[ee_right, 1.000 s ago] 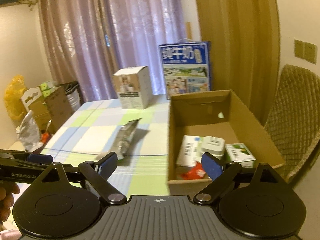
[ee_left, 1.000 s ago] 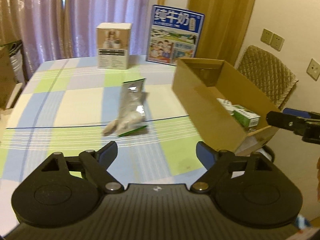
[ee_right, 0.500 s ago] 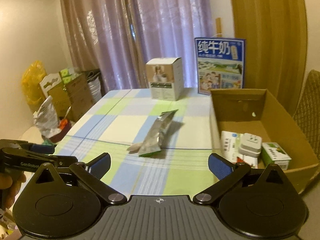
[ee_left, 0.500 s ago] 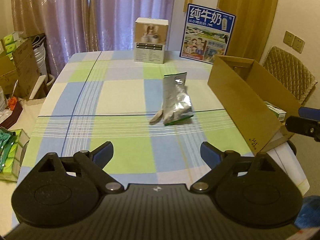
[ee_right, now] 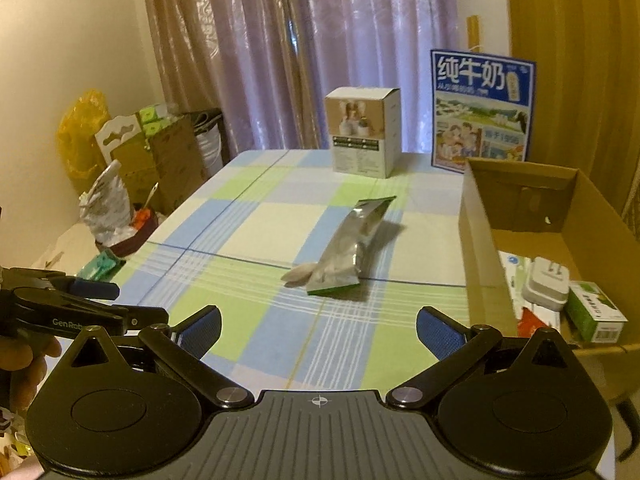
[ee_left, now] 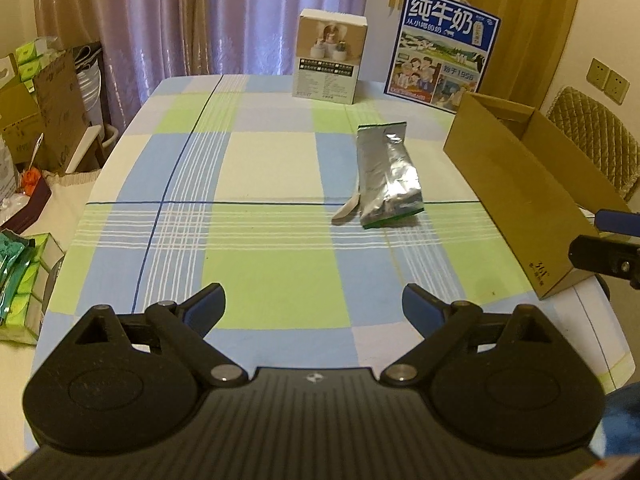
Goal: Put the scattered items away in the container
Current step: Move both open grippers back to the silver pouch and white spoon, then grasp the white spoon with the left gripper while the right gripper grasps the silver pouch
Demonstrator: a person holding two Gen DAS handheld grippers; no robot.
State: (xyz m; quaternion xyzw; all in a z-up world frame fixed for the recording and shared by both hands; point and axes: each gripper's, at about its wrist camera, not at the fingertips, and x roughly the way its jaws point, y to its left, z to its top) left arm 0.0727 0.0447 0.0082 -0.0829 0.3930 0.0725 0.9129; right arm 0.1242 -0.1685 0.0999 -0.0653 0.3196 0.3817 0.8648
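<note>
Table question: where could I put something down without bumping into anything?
The widest bare stretch of the table lies left of the silver pouch, back to the white box. The near strip before both open claws, left claw and right claw, is bare too. It is tighter between the pouch and the cardboard box, whose near end holds packets.

Silver pouch (ee_left: 387, 176) flat on desk (ee_left: 272, 168)
Beside open cardboard box (ee_right: 480, 240), already holding small cartons (ee_right: 596, 312) and white adapter (ee_right: 546, 284).
</note>
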